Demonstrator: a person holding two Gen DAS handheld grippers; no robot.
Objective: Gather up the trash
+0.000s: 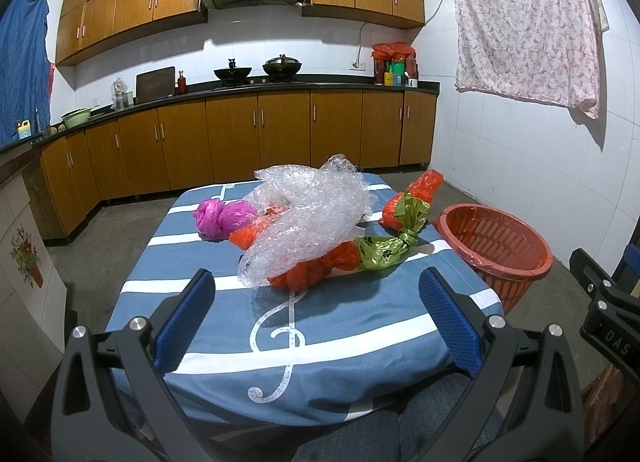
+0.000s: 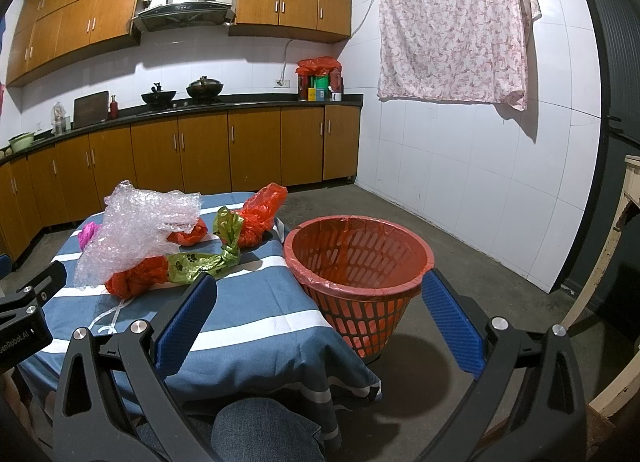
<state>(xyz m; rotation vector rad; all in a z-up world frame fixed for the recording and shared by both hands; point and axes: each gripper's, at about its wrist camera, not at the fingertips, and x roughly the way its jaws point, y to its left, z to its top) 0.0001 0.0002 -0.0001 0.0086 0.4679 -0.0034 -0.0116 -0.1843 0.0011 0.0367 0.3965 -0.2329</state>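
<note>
Both the left claw [image 1: 316, 326] and right claw [image 2: 320, 326] gape empty; grabbing the bubble wrap [image 1: 308, 214] could drag the tangled orange bags [image 1: 312, 270] off the counter [image 1: 224, 326].

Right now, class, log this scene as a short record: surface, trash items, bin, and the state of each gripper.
Surface: table with blue striped cloth
Trash: bubble wrap, pink bag, orange bags, green paw-print bag, all on the table
Bin: orange basket, lined, no trash visible inside, on the floor beside the table
Left gripper: open, holding nothing
Right gripper: open, holding nothing
</note>
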